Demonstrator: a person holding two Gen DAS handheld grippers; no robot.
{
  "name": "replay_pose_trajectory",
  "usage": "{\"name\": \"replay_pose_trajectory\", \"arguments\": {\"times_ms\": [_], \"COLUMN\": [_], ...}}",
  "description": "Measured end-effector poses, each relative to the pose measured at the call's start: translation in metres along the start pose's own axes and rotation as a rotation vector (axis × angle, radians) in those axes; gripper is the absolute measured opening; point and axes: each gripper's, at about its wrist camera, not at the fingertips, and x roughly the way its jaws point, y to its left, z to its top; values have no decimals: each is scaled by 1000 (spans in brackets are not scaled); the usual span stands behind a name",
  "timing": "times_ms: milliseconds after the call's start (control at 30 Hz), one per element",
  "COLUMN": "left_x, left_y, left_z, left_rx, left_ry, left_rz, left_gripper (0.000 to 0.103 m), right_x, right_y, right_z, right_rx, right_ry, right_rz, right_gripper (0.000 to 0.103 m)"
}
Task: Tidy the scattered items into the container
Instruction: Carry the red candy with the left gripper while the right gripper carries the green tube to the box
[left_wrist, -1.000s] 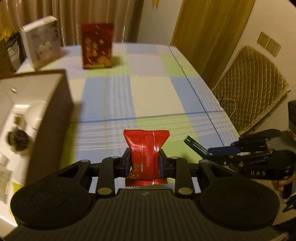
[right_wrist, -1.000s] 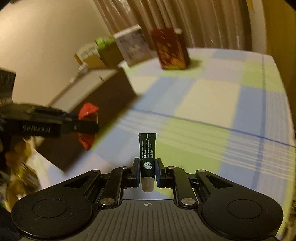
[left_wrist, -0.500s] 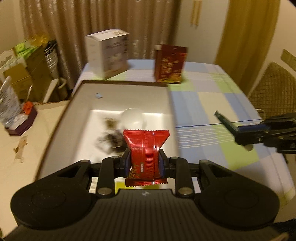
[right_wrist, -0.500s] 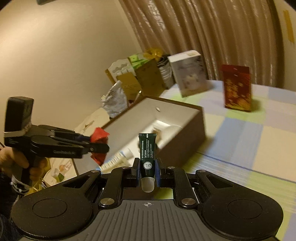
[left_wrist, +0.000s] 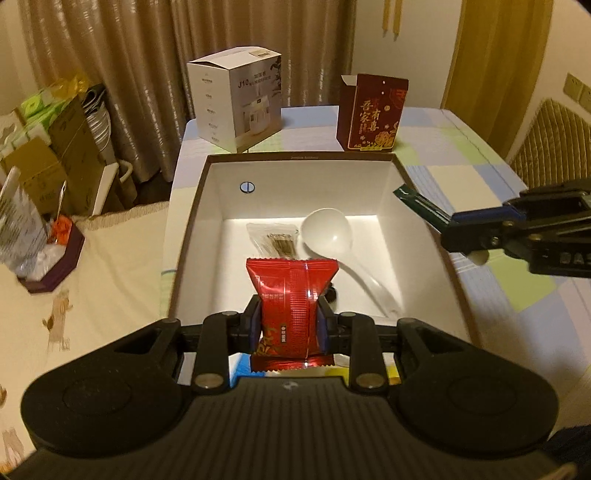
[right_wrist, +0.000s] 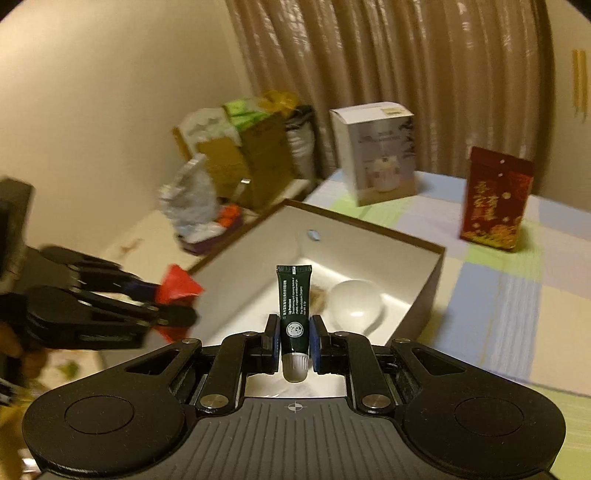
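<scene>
My left gripper (left_wrist: 290, 325) is shut on a red snack packet (left_wrist: 291, 295) and holds it over the near end of the open brown box with a white inside (left_wrist: 225, 192). In the box lie a white plastic spoon (left_wrist: 327, 234) and a clear sachet (left_wrist: 275, 242). My right gripper (right_wrist: 294, 341) is shut on a dark green tube with a white cap (right_wrist: 293, 306), above the box's near rim (right_wrist: 436, 251). The right gripper and its tube show at the right in the left wrist view (left_wrist: 443, 221). The left gripper with the packet (right_wrist: 177, 291) shows at the left in the right wrist view.
A white carton (left_wrist: 238, 107) and a red carton (left_wrist: 371, 112) stand on the checked tablecloth (left_wrist: 480, 173) behind the box. Cardboard boxes and bags (left_wrist: 44, 147) are stacked left of the table. A quilted chair (left_wrist: 550, 147) stands at the right.
Both grippers have swung left from the open tablecloth to over the box, still holding the packet and the tube. The box now fills the middle of both views.
</scene>
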Motion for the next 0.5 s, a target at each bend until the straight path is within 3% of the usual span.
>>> {"name": "replay_pose_trajectory", "arguments": {"times_ms": [500], "left_x": [77], "left_y": [31], "left_z": [38], "left_rx": [99], "left_ry": [65], "left_rz": [-39], "left_gripper": [24], "right_x": [65], "right_y": [-14], "right_z": [15], "right_rx": [-1], "right_ry": [61], "right_rz": [-275], "right_gripper": [18]}}
